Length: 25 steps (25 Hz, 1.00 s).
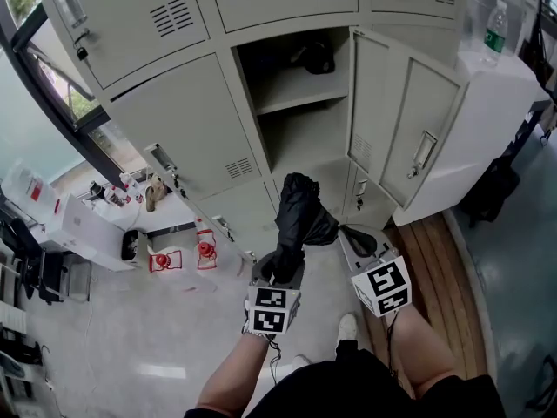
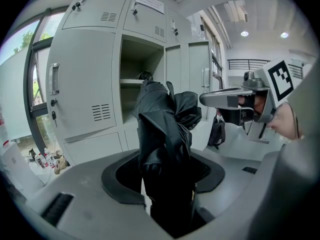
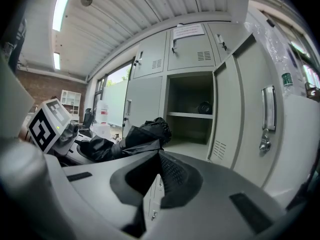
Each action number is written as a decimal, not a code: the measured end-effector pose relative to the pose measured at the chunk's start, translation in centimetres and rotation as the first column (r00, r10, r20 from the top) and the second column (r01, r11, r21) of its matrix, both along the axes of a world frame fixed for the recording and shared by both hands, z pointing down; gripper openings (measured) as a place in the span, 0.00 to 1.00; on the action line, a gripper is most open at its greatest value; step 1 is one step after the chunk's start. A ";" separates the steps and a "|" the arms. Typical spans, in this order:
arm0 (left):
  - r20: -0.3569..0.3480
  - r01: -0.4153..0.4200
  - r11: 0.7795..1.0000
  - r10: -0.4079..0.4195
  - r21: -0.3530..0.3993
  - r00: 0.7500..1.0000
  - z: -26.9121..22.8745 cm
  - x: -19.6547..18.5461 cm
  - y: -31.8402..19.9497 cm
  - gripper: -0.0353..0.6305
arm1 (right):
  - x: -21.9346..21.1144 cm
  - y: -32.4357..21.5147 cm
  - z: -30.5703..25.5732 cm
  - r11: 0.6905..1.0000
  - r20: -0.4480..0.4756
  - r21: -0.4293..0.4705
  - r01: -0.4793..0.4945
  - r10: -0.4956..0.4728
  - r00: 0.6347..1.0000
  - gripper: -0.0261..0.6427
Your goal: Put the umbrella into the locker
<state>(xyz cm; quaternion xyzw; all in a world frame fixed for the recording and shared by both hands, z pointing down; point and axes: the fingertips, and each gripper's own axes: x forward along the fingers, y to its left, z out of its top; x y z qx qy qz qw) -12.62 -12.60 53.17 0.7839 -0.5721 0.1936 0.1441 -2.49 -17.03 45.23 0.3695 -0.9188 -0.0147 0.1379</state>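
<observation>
Left gripper (image 1: 283,266) clamps the umbrella (image 1: 300,212), right gripper (image 1: 359,242) closed on nothing; I'm mid-carry, next sliding it into the open locker (image 1: 305,138).

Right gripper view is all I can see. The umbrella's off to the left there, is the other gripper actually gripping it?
Observer: Yes. In the left gripper view the left gripper is shut on the folded black umbrella, upright between its jaws.
Operator: Is it inside the locker?
Observer: No. The head view shows it outside, in front of the open locker compartment.
Operator: Anything on the floor?
Observer: Two red-and-white containers, at the person's left by the closed lockers.
</observation>
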 end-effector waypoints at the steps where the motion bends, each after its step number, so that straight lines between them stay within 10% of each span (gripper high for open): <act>1: 0.000 0.005 1.000 -0.005 -0.002 1.000 0.0 0.2 -0.6 0.38 | 0.1 -0.5 0.1 1.000 0.002 -0.003 0.004 -0.004 1.000 0.12; 25: 0.003 0.181 0.983 -0.181 -0.016 0.983 -0.4 3.0 -12.5 0.39 | 1.3 -8.3 0.0 0.981 -0.004 -0.012 0.195 -0.195 0.981 0.12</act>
